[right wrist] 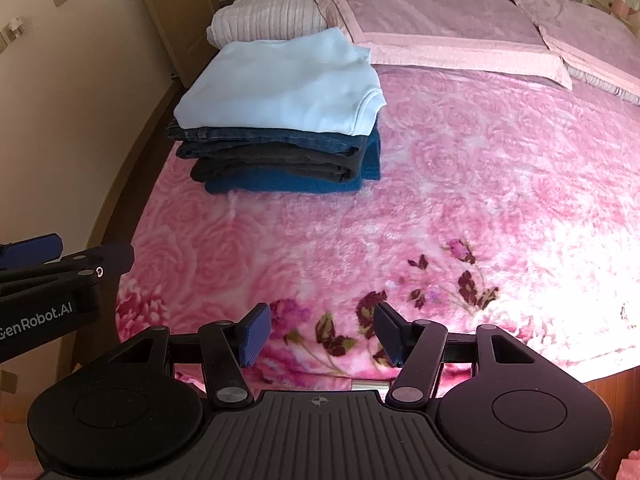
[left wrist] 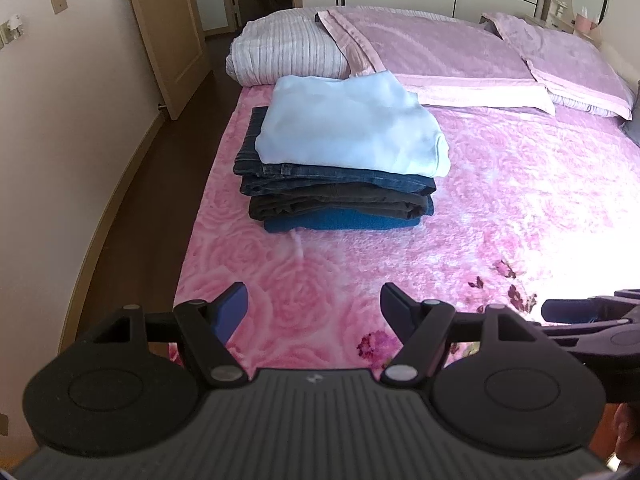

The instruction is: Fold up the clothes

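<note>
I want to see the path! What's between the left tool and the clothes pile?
Only bare pink blanket between left tool and pile, seen in the left wrist view.

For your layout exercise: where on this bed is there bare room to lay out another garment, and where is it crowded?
Free: the pink floral blanket between the folded stack, the near edge and the bright right side. Crowded: the far left, with the stack, striped bedding and pillows.
</note>
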